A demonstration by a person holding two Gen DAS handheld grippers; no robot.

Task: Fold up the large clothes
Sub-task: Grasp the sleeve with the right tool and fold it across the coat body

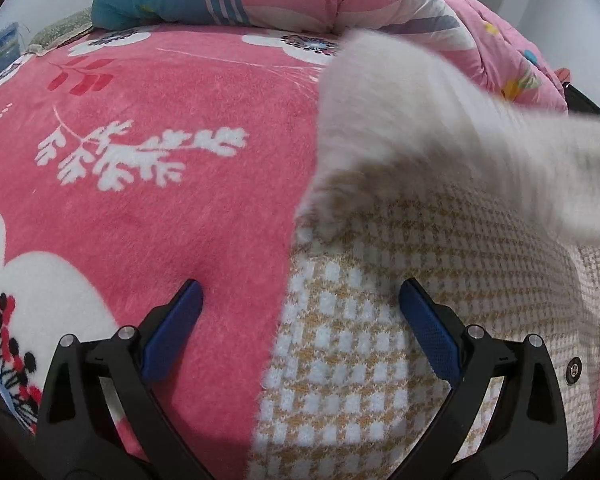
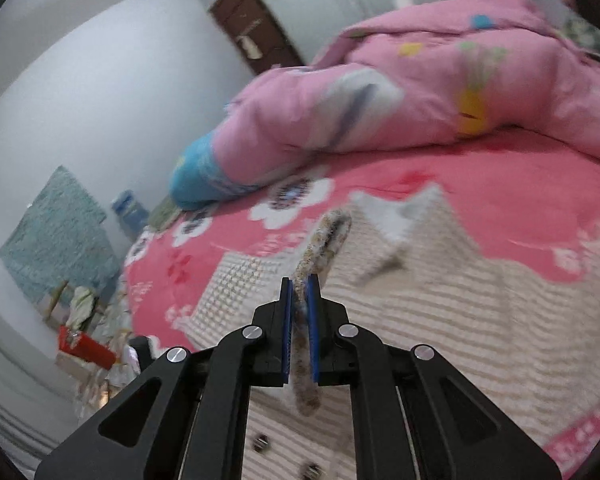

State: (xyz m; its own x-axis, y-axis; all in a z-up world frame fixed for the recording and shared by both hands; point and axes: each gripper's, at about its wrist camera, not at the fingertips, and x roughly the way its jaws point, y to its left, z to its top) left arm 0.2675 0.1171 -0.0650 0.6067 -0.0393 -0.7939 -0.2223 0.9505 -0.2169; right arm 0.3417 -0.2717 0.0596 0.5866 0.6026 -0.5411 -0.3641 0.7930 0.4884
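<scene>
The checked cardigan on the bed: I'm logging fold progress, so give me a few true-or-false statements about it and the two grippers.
1. The right gripper has its fingers shut on a fold of the checked cardigan. True.
2. The left gripper grips the cardigan. False: its fingers stand open, holding nothing.
3. The cardigan lies on a pink floral blanket. True.
4. The cardigan is plain blue. False: it is white and yellow-tan checked.
5. A pink quilt is bunched at the far side of the bed. True.
</scene>
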